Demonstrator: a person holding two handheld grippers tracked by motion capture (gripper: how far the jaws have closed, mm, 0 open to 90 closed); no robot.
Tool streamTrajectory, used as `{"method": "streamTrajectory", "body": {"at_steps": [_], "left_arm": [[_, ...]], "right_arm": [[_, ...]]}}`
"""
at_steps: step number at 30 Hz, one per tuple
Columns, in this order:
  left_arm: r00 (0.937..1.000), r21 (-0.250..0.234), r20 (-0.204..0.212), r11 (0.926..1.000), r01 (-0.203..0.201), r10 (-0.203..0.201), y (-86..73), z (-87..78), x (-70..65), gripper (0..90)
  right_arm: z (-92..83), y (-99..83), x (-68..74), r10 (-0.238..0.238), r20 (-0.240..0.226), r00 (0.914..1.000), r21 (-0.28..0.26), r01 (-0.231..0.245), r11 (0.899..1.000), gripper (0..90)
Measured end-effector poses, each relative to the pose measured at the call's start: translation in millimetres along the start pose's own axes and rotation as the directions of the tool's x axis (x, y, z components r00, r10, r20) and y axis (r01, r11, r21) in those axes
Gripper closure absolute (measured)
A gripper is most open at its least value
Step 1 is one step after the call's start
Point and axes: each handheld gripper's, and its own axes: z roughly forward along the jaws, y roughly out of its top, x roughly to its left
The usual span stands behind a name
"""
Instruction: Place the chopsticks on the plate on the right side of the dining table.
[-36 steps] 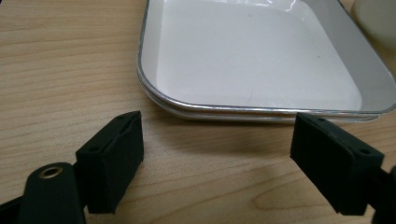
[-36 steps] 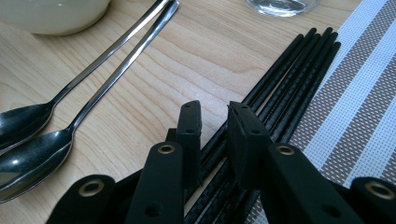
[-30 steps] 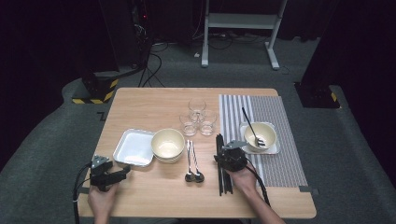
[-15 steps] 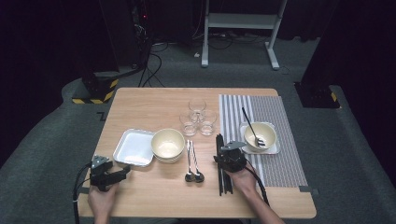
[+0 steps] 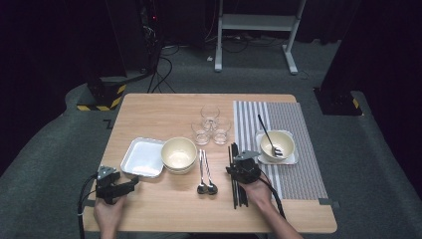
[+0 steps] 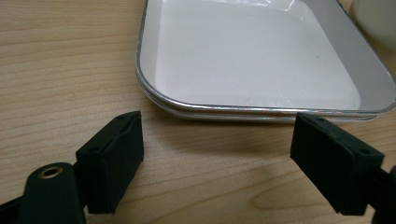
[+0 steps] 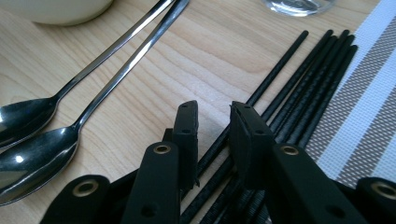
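Several black chopsticks (image 5: pixel 235 174) lie in a bundle at the left edge of the striped placemat (image 5: pixel 303 169). My right gripper (image 5: pixel 238 153) hovers low over them, its jaws a narrow gap apart. In the right gripper view one chopstick (image 7: pixel 280 70) runs under that gap (image 7: pixel 212 116), and the pads do not press on it. Two steel spoons (image 5: pixel 204 172) lie side by side left of the chopsticks. My left gripper (image 5: pixel 132 183) rests at the front left, wide open (image 6: pixel 217 140), just short of the white tray's rim (image 6: pixel 233 109).
A cream bowl (image 5: pixel 179 154) sits right of the white tray (image 5: pixel 142 158). Three clear glasses (image 5: pixel 211 125) stand behind the spoons. On the placemat a white bowl (image 5: pixel 277 146) with a spoon in it sits on a square plate. The table's front edge is near both hands.
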Motion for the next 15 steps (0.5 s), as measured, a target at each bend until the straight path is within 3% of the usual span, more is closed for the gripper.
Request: {"method": "streamTrajectory", "body": {"at_steps": [15], "left_arm": [[1.0, -0.001, 0.001, 1.0, 0.0, 0.0, 0.0, 0.0, 0.1, 17.4]], "right_arm": [[1.0, -2.7, 8.1, -0.027, 0.007, 0.9996, 0.012, 0.027, 1.0, 77.9]]}}
